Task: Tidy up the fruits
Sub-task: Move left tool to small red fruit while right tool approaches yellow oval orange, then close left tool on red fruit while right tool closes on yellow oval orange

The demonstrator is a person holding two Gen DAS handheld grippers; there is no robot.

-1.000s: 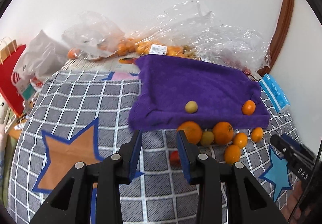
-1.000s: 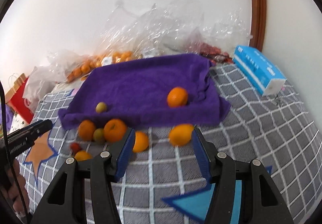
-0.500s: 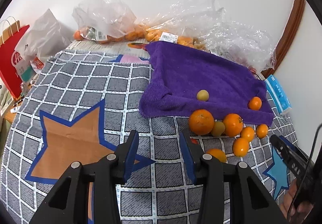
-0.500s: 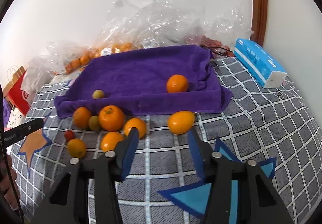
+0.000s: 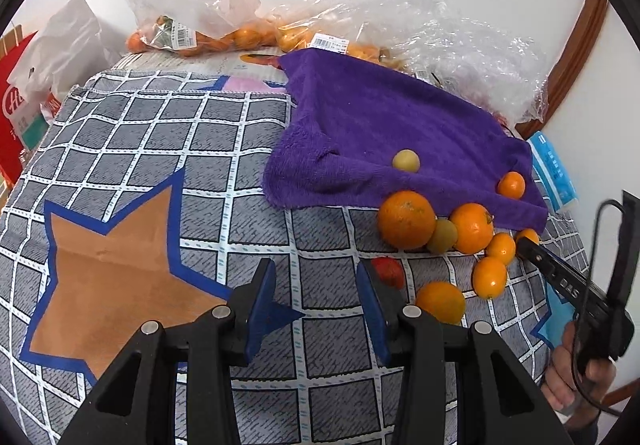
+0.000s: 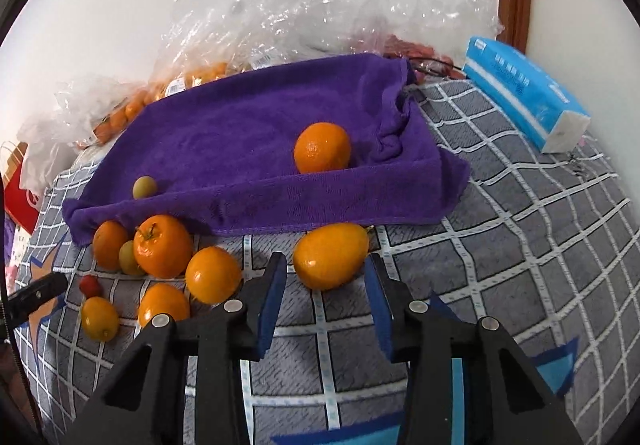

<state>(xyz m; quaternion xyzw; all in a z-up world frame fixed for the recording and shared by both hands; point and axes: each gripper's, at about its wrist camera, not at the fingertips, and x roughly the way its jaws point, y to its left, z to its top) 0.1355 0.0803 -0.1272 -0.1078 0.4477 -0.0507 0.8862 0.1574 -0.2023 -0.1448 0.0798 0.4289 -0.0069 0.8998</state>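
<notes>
Right tool spread wide, lined up on the oval yellow-orange fruit lying on the grey checked cloth, just off the front edge of the purple terry towel. Looks like the reach-in step: fingers either side, nothing pinched yet. Next it needs to ease forward, close gently, then lift onto the towel beside the round orange. Left tool hangs spread and empty, the small red fruit just beside its right finger.
</notes>
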